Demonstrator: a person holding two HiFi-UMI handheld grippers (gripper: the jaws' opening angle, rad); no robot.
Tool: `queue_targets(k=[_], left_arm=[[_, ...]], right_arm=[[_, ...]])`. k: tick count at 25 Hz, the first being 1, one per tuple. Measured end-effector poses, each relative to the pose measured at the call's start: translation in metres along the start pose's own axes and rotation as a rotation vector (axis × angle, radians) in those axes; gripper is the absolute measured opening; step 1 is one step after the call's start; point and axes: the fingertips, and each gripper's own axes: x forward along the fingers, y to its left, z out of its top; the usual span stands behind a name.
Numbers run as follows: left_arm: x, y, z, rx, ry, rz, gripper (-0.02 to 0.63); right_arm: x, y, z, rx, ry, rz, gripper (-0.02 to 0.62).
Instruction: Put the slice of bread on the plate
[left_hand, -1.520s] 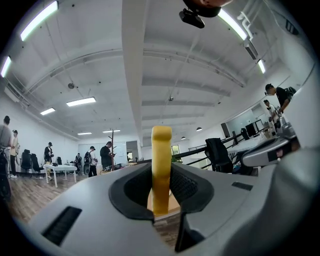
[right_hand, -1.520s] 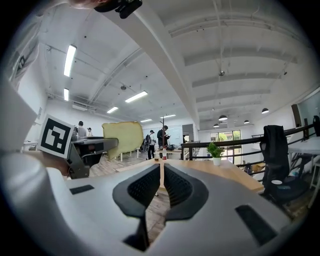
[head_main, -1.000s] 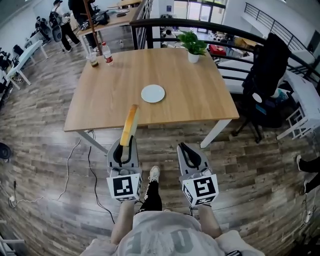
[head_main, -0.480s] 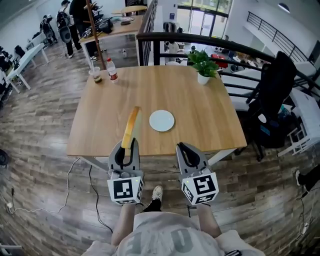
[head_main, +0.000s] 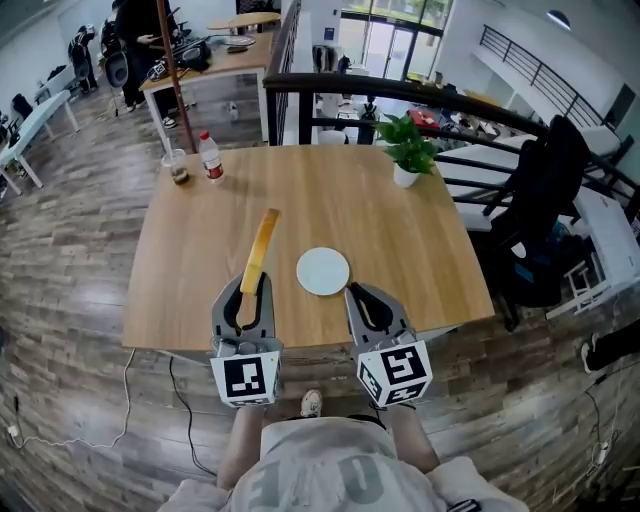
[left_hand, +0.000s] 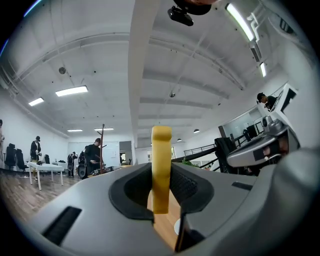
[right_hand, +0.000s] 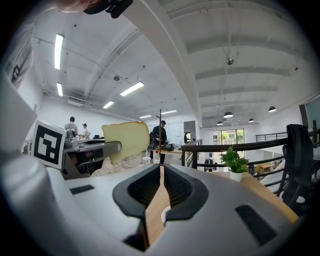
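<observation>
**Left has the bread, not on the plate yet**

Left gripper (head_main: 256, 283): my jaws are narrowly apart and clamped on the bread (head_main: 261, 248). The slice stands on edge between the pads. The pads hold its near end; the rest sticks straight out ahead. In the left gripper view it's a thin yellow strip, upright, dead centre in the jaws. The right gripper view catches its broad face side-on, pale with a darker crust.

Right gripper (head_main: 357, 291): jaws closed to a thin slit with nothing between them. Only tabletop shows through the slit.

Both grippers sit side by side at the near edge of the table (head_main: 400, 240), pointing across it, roughly level.

The bread is in the air above the wood, touching nothing but my pads. The plate (head_main: 323, 271) is white, round and bare. It lies flat near the front edge, just ahead of the right jaws and just right of the bread. The slice runs alongside it, not over it.

Further out: a bottle (head_main: 210, 156) and a cup (head_main: 177, 167) at the far left corner, close together. A potted plant (head_main: 407, 152) is at the far right. A black chair (head_main: 545, 200) stands off the table's right side.
</observation>
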Motion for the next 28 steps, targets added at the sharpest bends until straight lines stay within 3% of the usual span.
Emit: queue_targets(k=[9, 16, 28], left_arm=[[0.028, 0.015, -0.004, -0.007, -0.027, -0.004, 0.089], [0.034, 0.022, -0.013, -0.028, -0.006, 0.039, 0.091], [0.059, -0.005, -0.011, -0.025, 0.005, 0.053, 0.089]], right_arm=[[0.029, -0.010, -0.003, 0.015, 0.013, -0.012, 0.035], [0.043, -0.019, 0.001, 0.000, 0.008, 0.016, 0.035], [0.048, -0.055, 0.007, 0.008, -0.004, 0.025, 0.035]])
